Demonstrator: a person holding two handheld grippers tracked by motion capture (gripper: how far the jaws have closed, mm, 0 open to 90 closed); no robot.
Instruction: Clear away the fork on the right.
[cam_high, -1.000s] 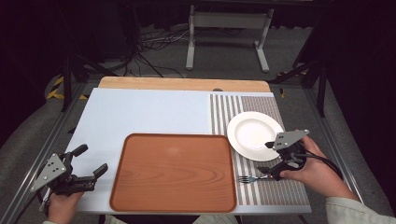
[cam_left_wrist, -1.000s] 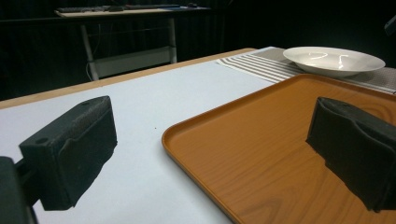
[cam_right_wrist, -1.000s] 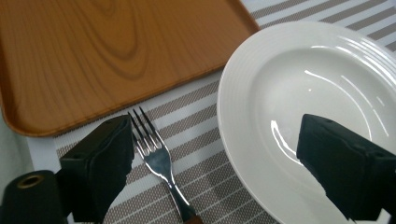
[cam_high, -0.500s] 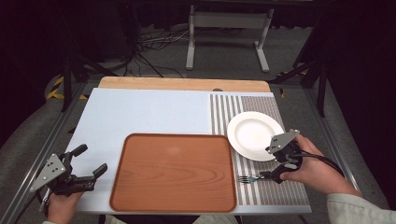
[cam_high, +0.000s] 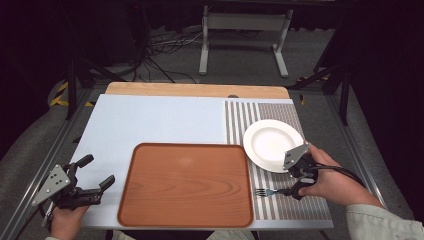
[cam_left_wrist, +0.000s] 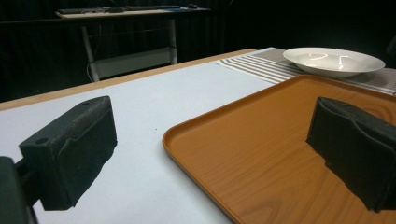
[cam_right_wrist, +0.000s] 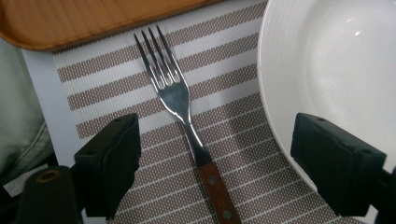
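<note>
A fork (cam_high: 267, 191) with a wooden handle lies on the striped placemat (cam_high: 260, 120), tines toward the brown tray (cam_high: 185, 185). My right gripper (cam_high: 293, 181) hovers over its handle end, beside the white plate (cam_high: 272, 145). In the right gripper view the fork (cam_right_wrist: 187, 121) runs between the jaws of the right gripper (cam_right_wrist: 223, 163). The jaws have just been closing, but the pads stand clear of it on both sides. The plate (cam_right_wrist: 336, 70) lies at the right there. My left gripper (cam_high: 98, 171) rests open and empty left of the tray; its jaws (cam_left_wrist: 210, 154) straddle the tray's corner (cam_left_wrist: 261, 154).
A pale blue mat (cam_high: 160, 120) covers most of the table, with a wooden strip (cam_high: 195, 90) along the far edge. The tray holds nothing. A metal stand (cam_high: 245, 30) and cables are on the floor beyond the table.
My right gripper has shifted a little left and down from the plate's rim toward the fork's handle. The left gripper has stayed in place.
</note>
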